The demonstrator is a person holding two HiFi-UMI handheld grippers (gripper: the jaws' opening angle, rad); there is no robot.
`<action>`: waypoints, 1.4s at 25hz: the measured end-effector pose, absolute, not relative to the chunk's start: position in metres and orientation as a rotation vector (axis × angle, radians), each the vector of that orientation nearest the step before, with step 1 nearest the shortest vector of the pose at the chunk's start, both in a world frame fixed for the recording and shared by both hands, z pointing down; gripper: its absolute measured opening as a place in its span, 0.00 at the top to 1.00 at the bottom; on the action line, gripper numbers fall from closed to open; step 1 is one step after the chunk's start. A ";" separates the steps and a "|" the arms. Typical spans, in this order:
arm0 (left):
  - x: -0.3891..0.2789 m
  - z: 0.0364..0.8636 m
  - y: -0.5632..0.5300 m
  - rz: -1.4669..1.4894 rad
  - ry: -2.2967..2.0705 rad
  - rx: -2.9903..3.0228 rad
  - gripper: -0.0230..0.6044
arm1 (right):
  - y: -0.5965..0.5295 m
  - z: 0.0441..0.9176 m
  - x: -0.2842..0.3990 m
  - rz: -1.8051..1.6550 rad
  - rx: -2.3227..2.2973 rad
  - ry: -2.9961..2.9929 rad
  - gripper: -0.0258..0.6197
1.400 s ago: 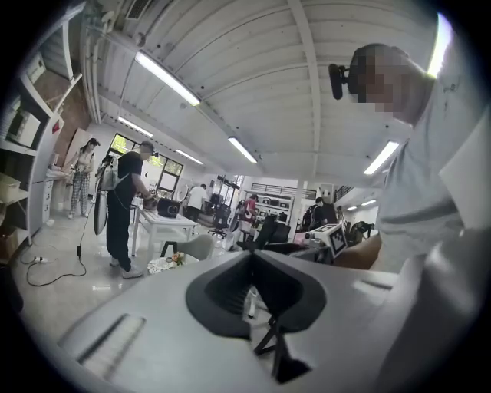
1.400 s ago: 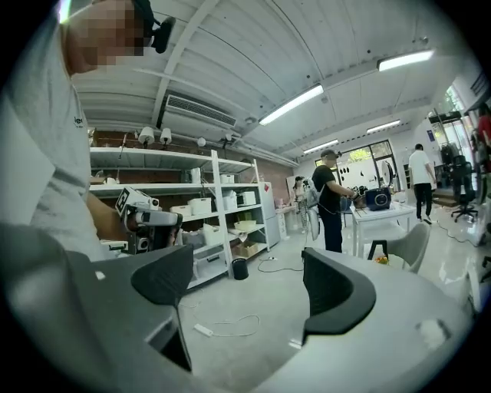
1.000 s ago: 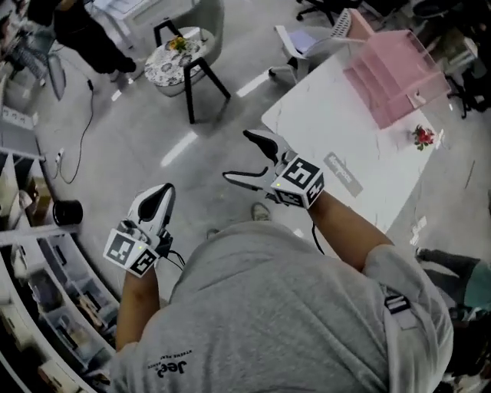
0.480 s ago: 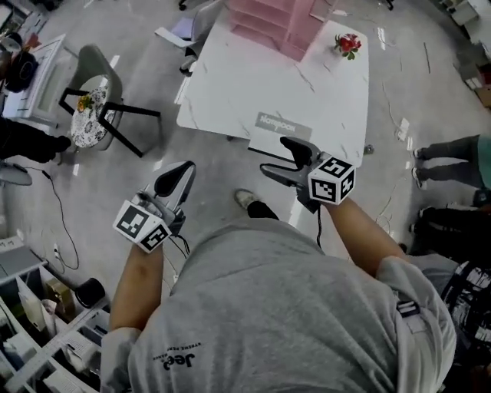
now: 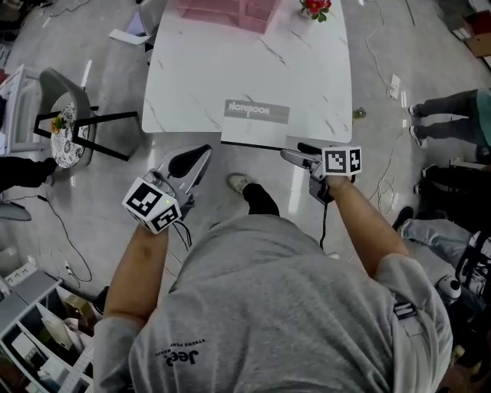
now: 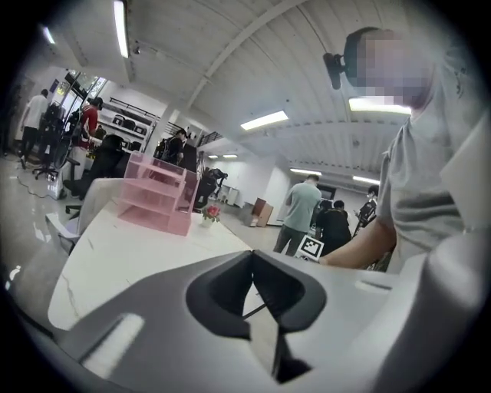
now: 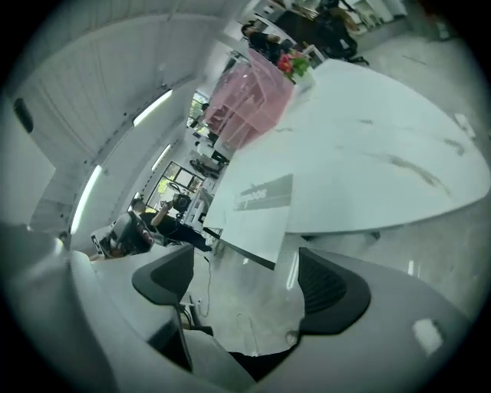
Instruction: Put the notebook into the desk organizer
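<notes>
The notebook (image 5: pixel 257 123) is white with a grey printed band and lies flat at the near edge of the white marble table (image 5: pixel 184 84); it also shows in the right gripper view as the notebook (image 7: pixel 261 211). The pink desk organizer (image 5: pixel 230 9) stands at the table's far edge, with openings seen on the organizer (image 6: pixel 157 203). My right gripper (image 5: pixel 295 152) is open and empty, just short of the notebook's right corner; its jaws stand wide apart around the right gripper (image 7: pixel 247 276). My left gripper (image 5: pixel 198 156) hangs over the floor, left of the notebook, shut and empty, as at the left gripper (image 6: pixel 253 257).
A small pot of red flowers (image 5: pixel 314 8) stands beside the organizer. A chair (image 5: pixel 69 127) is on the floor to the left. Other people's legs (image 5: pixel 453 115) are at the right, and a cable (image 5: pixel 380 69) runs along the floor. Shelving (image 5: pixel 31 338) fills the lower left.
The view has swung round so the table now lies straight ahead. Both grippers have come up to its near edge, the right one close to the notebook. Neither has taken hold of anything.
</notes>
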State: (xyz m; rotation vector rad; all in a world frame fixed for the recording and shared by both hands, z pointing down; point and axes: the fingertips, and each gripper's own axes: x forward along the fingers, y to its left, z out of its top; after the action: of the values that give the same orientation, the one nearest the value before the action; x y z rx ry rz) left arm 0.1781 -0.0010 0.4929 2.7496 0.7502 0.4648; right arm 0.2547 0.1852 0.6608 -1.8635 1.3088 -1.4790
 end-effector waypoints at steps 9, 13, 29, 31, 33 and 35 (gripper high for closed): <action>0.181 0.536 0.005 0.585 0.729 2.673 0.87 | 0.154 0.732 0.267 -1.537 -1.536 1.145 0.32; 0.175 0.548 0.003 0.612 0.693 2.656 0.87 | 0.141 0.734 0.266 -1.510 -1.444 1.153 0.39; 0.155 0.542 -0.019 0.543 0.653 2.635 0.87 | 0.095 0.649 0.236 -1.369 -1.201 1.328 0.94; 0.155 0.535 -0.028 0.512 0.627 2.643 0.87 | 0.080 0.625 0.252 -1.276 -1.222 1.338 0.94; 0.157 0.527 -0.038 0.488 0.610 2.662 0.87 | 0.059 0.604 0.275 -1.181 -1.253 1.358 0.94; 0.157 0.523 -0.047 0.471 0.603 2.680 0.87 | 0.036 0.590 0.296 -1.099 -1.284 1.366 0.94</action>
State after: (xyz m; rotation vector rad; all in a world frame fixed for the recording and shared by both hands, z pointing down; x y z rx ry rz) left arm 0.1566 -0.0474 0.5233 2.6797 0.6031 0.4715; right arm 0.2963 0.0358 0.5900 -1.2837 1.3659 -1.0994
